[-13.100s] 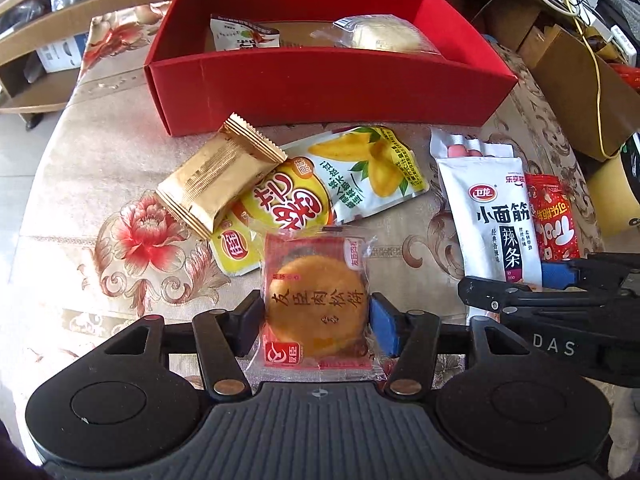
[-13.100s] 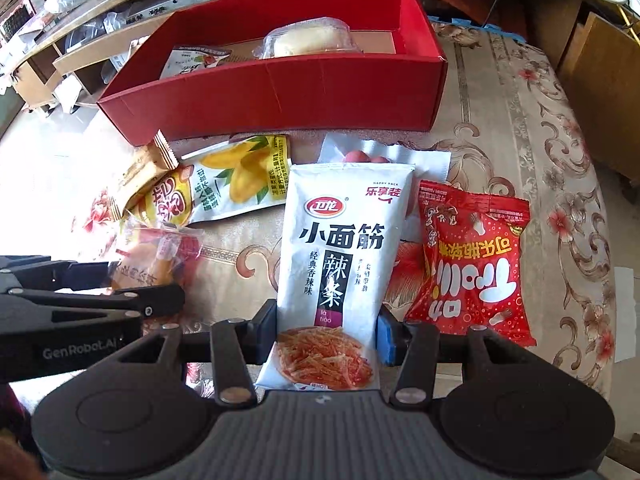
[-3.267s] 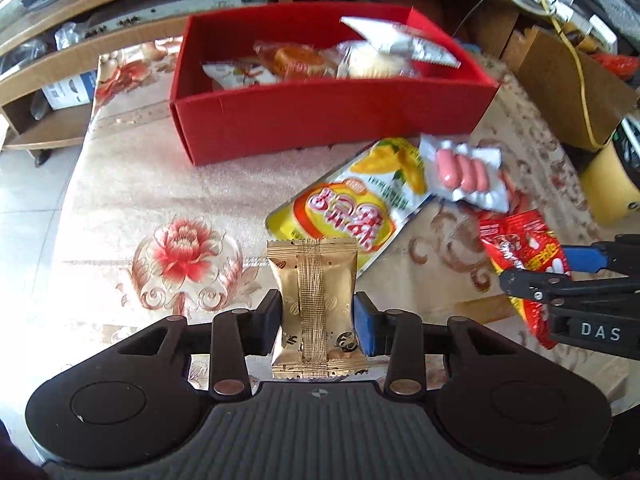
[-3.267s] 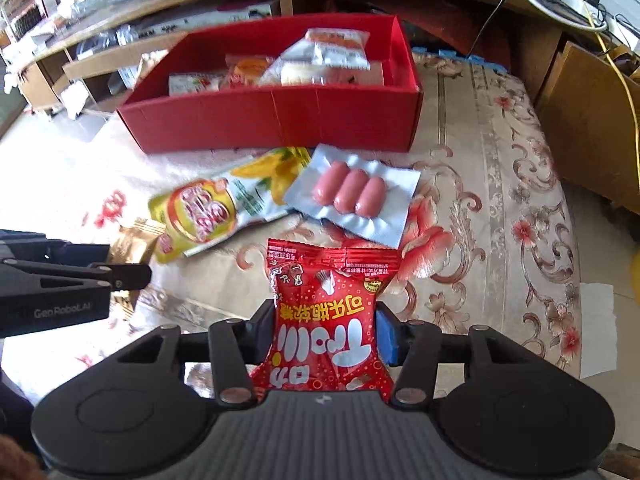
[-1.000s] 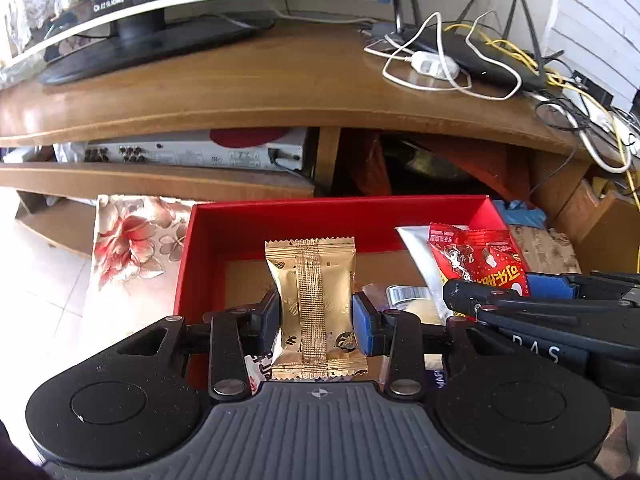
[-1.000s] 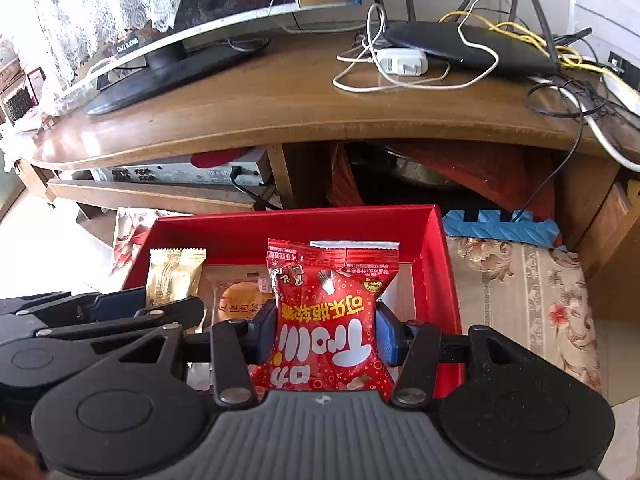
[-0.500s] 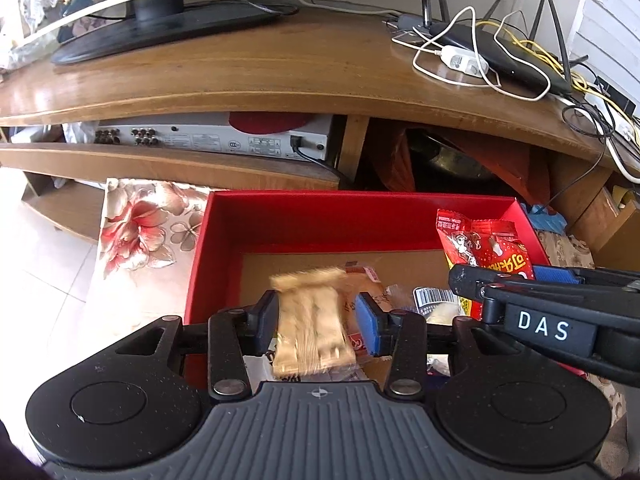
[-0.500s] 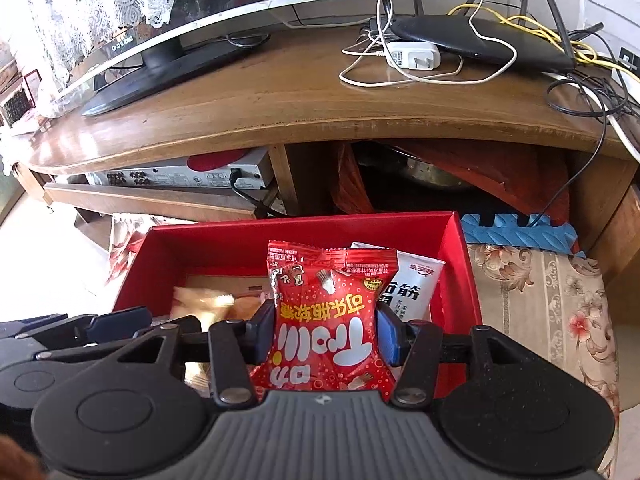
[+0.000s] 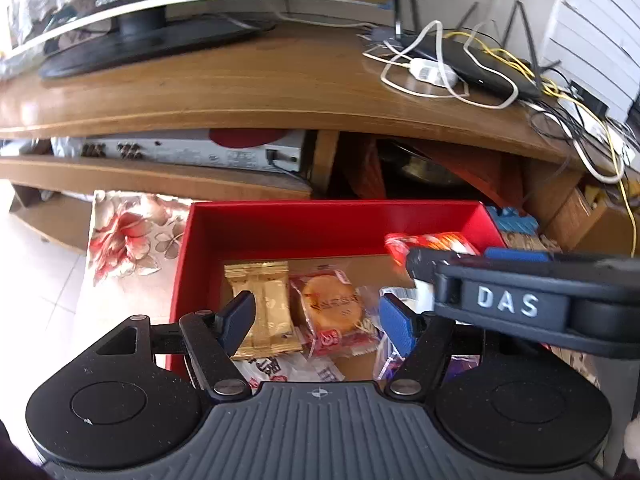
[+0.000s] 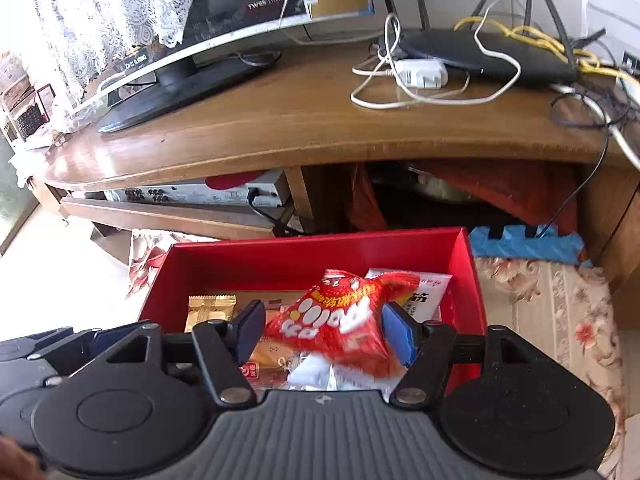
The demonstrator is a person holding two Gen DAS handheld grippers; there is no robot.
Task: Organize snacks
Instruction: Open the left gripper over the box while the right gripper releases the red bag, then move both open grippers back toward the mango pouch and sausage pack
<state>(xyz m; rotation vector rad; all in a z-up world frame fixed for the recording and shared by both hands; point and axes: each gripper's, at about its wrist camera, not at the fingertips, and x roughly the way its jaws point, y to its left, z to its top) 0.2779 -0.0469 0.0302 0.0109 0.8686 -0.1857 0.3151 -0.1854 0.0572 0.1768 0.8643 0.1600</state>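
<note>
Both snacks have left the jaws since a second ago: the gold packet (image 9: 262, 308) now lies flat in the red box (image 9: 320, 226), and the red snack bag (image 10: 340, 326) is blurred, tipping loose between the pads. Nearest, the left gripper (image 9: 316, 318) is opening with nothing held; the right gripper (image 10: 324, 332) is opening too. Beside the gold packet rests a round pastry pack (image 9: 334, 310). Beyond the box stands a wooden TV stand (image 10: 300, 120).
</note>
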